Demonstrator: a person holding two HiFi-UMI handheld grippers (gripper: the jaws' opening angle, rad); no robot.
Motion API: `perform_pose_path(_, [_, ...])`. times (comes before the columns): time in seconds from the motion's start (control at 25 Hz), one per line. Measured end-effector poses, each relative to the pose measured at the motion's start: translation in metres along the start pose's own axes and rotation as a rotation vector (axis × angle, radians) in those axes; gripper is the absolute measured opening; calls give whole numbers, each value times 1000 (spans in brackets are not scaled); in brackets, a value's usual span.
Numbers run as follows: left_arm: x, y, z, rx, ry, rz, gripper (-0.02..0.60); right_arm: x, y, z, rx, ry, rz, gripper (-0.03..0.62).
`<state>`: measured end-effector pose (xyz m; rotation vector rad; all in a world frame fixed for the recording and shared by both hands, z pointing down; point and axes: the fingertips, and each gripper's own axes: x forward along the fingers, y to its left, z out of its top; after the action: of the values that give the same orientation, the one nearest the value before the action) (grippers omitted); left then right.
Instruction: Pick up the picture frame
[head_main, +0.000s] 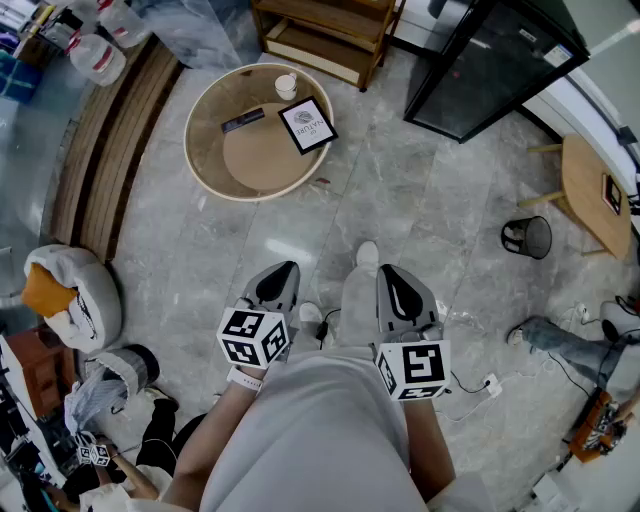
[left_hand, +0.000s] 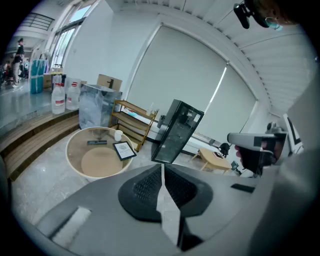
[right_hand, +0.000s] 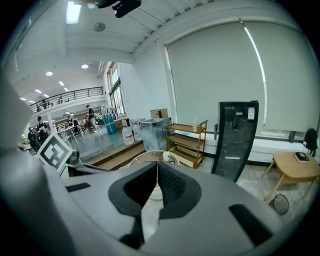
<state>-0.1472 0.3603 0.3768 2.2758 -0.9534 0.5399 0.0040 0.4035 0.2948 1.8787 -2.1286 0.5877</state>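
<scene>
The picture frame (head_main: 308, 125), black-edged with a white print, lies flat on the right side of a round glass-topped table (head_main: 205, 172); it also shows as the picture frame (left_hand: 123, 150) in the left gripper view. Both grippers are held close to the person's body, well short of the table. My left gripper (head_main: 281, 272) is shut with nothing in it, jaws meeting in the left gripper view (left_hand: 162, 172). My right gripper (head_main: 392, 275) is shut and empty too, jaws together in the right gripper view (right_hand: 157, 172).
On the table stand a white cup (head_main: 286, 86) and a dark remote (head_main: 243, 121). A wooden shelf (head_main: 325, 35) and a black glass cabinet (head_main: 490, 65) lie beyond. A mesh bin (head_main: 527, 237) and small wooden table (head_main: 595, 190) are at right; wooden steps (head_main: 110, 140) at left.
</scene>
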Motion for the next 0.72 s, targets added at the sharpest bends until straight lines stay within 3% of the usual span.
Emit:
perform_pose_path(0.24, [-63, -53, 4, 71, -61, -2, 9, -56, 7, -13, 35, 33, -22, 6])
perform_pose_path(0.48, [-60, -80, 30, 90, -135, 75, 6, -53, -13, 13, -24, 6, 62, 6])
perform_pose_path(0.72, [-55, -107, 35, 122, -143, 117, 5, -59, -43, 29, -37, -46, 84, 6])
